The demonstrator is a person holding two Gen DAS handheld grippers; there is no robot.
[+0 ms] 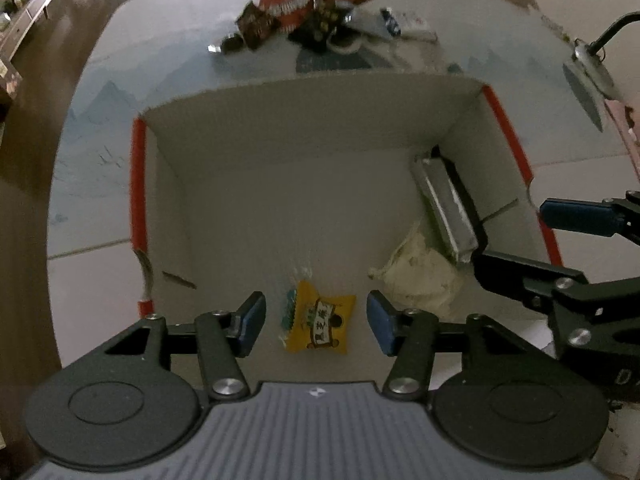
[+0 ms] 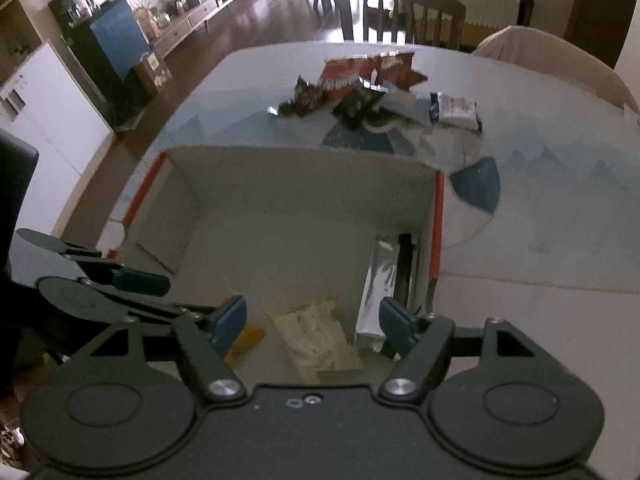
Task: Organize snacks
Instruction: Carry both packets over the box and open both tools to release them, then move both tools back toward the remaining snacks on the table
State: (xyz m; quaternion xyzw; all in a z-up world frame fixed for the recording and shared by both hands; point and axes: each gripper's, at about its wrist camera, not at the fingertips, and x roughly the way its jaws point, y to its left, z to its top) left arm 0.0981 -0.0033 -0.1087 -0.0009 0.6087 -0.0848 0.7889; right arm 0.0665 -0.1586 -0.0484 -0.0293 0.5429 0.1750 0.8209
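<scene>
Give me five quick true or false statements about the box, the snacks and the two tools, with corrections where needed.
1. A yellow snack packet lies on the floor of the cardboard box. True.
2. The left tool is clamped on the yellow packet. False: its jaws stand open, the packet loose below them.
3. The box holds only the yellow packet. False: a pale packet and a silver pack are also inside.
4. More snacks lie on the table beyond the box. True.
5. The right tool grips the silver pack. False: it is open, holding nothing.
</scene>
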